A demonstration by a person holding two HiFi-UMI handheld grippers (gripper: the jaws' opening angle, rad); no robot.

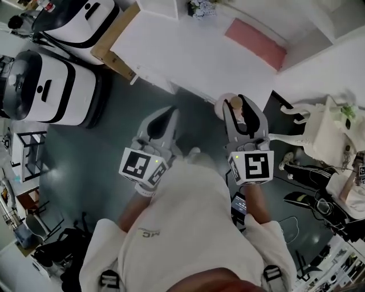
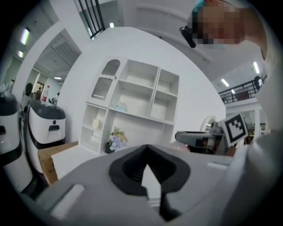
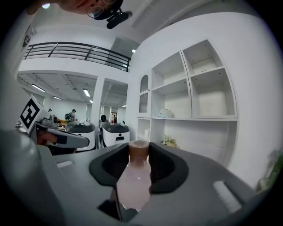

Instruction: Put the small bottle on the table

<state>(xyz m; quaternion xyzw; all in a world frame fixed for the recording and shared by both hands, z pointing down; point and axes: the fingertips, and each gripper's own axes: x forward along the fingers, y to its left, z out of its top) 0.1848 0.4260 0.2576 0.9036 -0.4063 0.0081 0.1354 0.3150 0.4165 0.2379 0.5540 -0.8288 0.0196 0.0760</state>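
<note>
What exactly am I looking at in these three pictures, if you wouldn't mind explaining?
There is no robot: a person holds a two-jaw gripper in each hand. One picture looks down from a camera on the person's head; the other two look along each gripper's jaws. The left gripper is shut and empty. The right gripper is closed on a small bottle of pinkish liquid with a brown cap. Ahead stands a white table with a pink mat and flowers; the bottle is not yet on it.
</note>
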